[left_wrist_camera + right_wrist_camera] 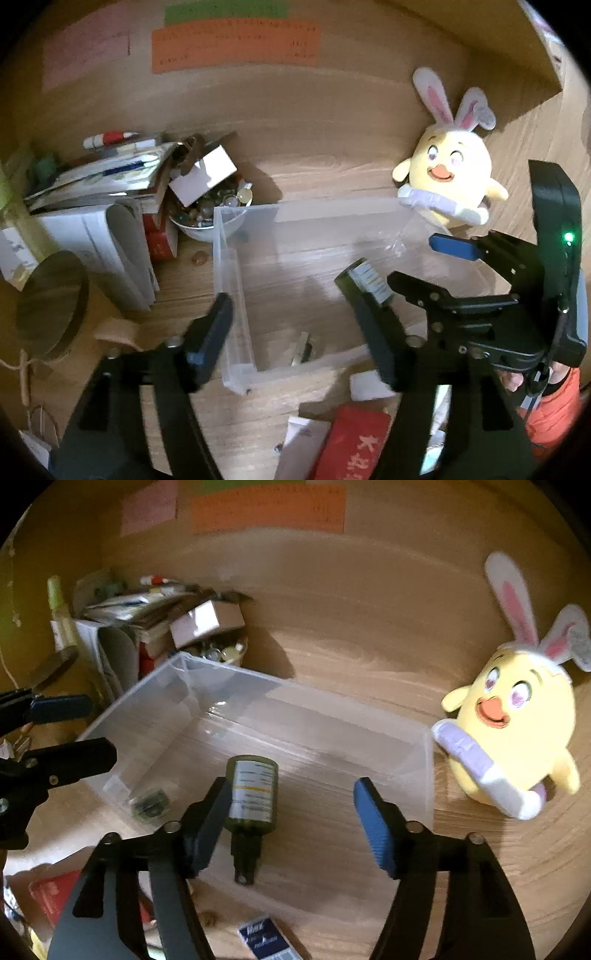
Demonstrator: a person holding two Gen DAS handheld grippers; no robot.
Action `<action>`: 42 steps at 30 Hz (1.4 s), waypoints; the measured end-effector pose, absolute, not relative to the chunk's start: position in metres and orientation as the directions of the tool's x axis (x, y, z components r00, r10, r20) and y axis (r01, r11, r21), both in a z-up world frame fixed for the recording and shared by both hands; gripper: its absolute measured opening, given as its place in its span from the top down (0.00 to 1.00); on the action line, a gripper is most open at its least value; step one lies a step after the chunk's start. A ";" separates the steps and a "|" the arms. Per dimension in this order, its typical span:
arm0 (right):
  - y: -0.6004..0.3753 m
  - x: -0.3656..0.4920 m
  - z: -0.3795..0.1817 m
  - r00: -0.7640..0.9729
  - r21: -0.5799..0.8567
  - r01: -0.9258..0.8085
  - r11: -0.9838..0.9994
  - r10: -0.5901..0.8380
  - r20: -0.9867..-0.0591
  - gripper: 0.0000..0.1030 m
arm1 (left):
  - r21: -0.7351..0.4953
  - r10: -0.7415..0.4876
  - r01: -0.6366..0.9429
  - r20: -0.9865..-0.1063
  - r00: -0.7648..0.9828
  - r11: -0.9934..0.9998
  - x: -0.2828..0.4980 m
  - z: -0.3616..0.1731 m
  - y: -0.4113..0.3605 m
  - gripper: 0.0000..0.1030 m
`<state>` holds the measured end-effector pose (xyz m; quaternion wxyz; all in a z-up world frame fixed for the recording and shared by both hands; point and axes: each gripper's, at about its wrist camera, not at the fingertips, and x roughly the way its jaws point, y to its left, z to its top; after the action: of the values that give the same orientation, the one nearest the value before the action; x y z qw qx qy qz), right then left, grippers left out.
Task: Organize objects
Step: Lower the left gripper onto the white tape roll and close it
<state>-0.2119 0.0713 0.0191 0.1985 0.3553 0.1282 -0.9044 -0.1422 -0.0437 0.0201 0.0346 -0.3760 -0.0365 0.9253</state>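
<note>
two grippers hang over the clear bin [421,760], and both stand with jaws spread and nothing held between them. the small green bottle [253,794] with the white label is inside the bin's outline, beside the right gripper [291,812], just against its left finger [208,823] with a wide gap to the blue-padded one; whether it has settled on the floor or is only now dropping, i cannot tell. its long axis runs near to far in the right view, flat base pointing away toward the back wall and dark capped neck pointing back at the camera. in the left view it lies tilted, base up and left.

the main risk, as i judge it, is that the round bottle rolls sideways, or that the finger beside it nudges it when the gripper pulls back. the left gripper [295,332] straddles the bin's near wall, so a careless move could shove the light bin. the yellow chick toy [513,738] leans just against the bin's far corner.
</note>
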 end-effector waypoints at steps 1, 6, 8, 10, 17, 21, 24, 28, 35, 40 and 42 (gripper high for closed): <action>0.073 -0.207 0.022 -0.674 -0.091 0.451 -0.888 -0.272 -0.687 0.33 | -0.095 0.092 -0.037 -0.686 -0.721 -0.995 -0.137 0.024 -0.044 0.28; 0.081 -0.182 0.038 -0.693 -0.081 0.456 -0.886 -0.296 -0.657 0.29 | -0.073 0.072 -0.030 -0.678 -0.732 -0.997 -0.120 0.032 -0.041 0.23; 0.084 -0.173 0.042 -0.699 -0.077 0.456 -0.887 -0.304 -0.647 0.24 | -0.073 0.071 -0.030 -0.672 -0.737 -0.997 -0.113 0.033 -0.040 0.13; 0.088 -0.161 0.046 -0.712 -0.080 0.452 -0.889 -0.306 -0.632 0.22 | -0.069 0.069 -0.031 -0.664 -0.744 -0.997 -0.105 0.035 -0.039 0.13; 0.103 -0.132 0.044 -0.720 -0.071 0.445 -0.893 -0.310 -0.620 0.21 | -0.061 0.084 -0.059 -0.671 -0.736 -0.996 -0.087 0.031 -0.031 0.13; 0.112 -0.123 0.035 -0.718 -0.076 0.435 -0.897 -0.294 -0.631 0.21 | -0.049 0.089 -0.077 -0.695 -0.713 -0.996 -0.087 0.020 -0.022 0.13; 0.119 -0.118 0.025 -0.705 -0.069 0.428 -0.901 -0.285 -0.650 0.21 | -0.053 0.101 -0.091 -0.719 -0.688 -0.994 -0.091 0.010 -0.015 0.13; 0.126 -0.113 0.009 -0.670 -0.032 0.425 -0.905 -0.291 -0.683 0.21 | -0.078 0.129 -0.107 -0.747 -0.652 -0.991 -0.097 -0.003 -0.008 0.13; 0.127 -0.103 -0.021 -0.597 0.006 0.452 -0.892 -0.308 -0.741 0.21 | -0.108 0.162 -0.128 -0.806 -0.570 -0.986 -0.112 -0.030 0.005 0.13; 0.118 -0.103 -0.035 -0.537 0.048 0.475 -0.879 -0.333 -0.775 0.19 | -0.163 0.199 -0.114 -0.830 -0.522 -0.980 -0.123 -0.042 0.004 0.13; 0.112 -0.102 -0.040 -0.526 0.038 0.485 -0.874 -0.327 -0.785 0.19 | -0.174 0.205 -0.108 -0.833 -0.514 -0.979 -0.126 -0.045 0.005 0.13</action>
<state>-0.1025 0.1116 -0.0398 0.2337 0.4269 0.0928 -0.8686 -0.1256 0.0045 -0.0449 0.0900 -0.4848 -0.0501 0.8685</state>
